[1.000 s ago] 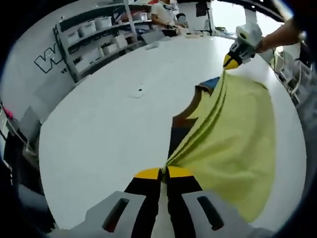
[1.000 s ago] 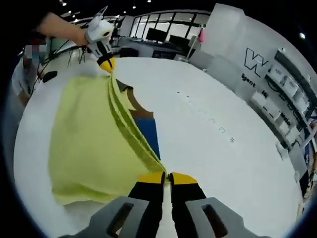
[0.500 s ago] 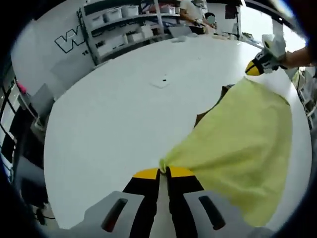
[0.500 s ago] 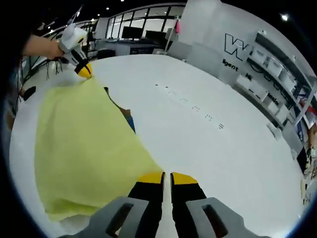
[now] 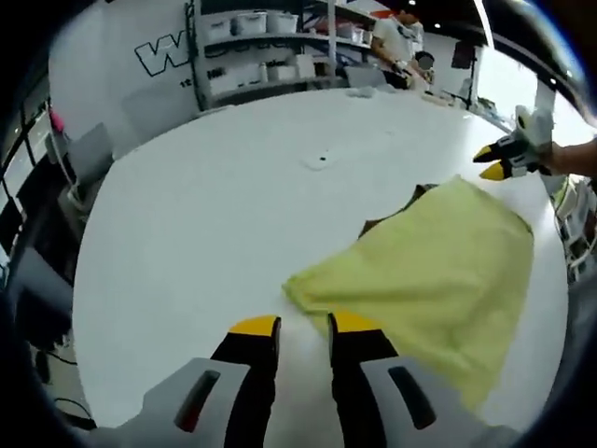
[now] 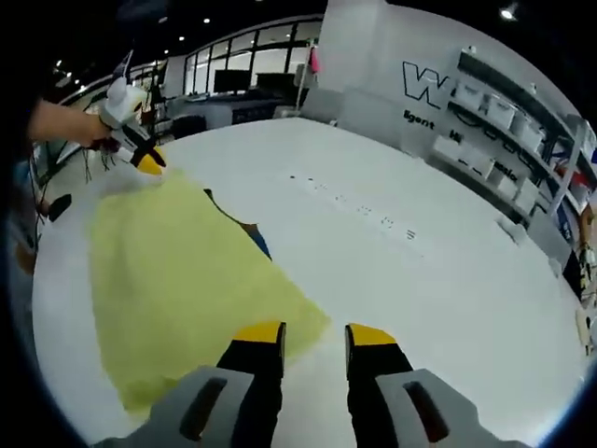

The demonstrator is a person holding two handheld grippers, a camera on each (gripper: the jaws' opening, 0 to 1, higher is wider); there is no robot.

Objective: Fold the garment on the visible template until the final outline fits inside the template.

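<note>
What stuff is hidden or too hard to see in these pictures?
- The template: the yellow garment covers nearly all of it in both views; a brown and blue sliver peeks out, so its outline can't be checked.
- The small marks on the white table, right gripper view: too small to read.
- The bins on the shelves, left gripper view: too small and distorted to tell their contents.

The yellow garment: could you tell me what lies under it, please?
A brown edge and a blue bit of the template peek out beside the garment. Its remainder is covered.
</note>
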